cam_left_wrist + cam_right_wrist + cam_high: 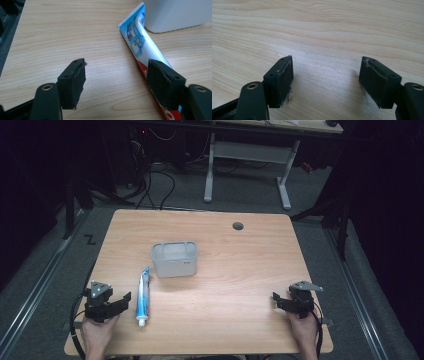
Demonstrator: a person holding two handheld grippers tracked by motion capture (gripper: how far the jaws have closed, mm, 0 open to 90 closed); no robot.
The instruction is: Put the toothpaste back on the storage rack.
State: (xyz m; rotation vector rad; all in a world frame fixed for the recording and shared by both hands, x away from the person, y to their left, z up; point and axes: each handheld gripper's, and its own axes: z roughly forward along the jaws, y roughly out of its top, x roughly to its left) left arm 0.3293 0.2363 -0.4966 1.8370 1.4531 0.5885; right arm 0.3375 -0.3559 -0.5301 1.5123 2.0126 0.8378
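Dark room, cables on grey floor beyond; pale wood desk (240,270) under the lamp.

Count: one toothpaste tube (143,296), one translucent plastic bin (175,259), two tongs, nothing else on the desk.

Tube lies flat on the desk's left half, long axis running roughly away from you: cap end toward your edge, crimped tail near the bin's near-left corner; touching or just short, cannot tell.

Your left tongs (120,301) sit just beside the tube, on its left, jaws spread wide and holding nothing. In the left gripper view the tube (140,47) runs diagonally behind the right-hand jaw, so it is off to one side of the gap (116,75), not between the jaws.

Your right tongs (279,301) rest well apart on the desk's right side, jaws likewise spread over bare wood (327,75), empty.

Judgement: left hand is plainly nearer; you would need to shift it rightward across the tube's axis to straddle the body before closing
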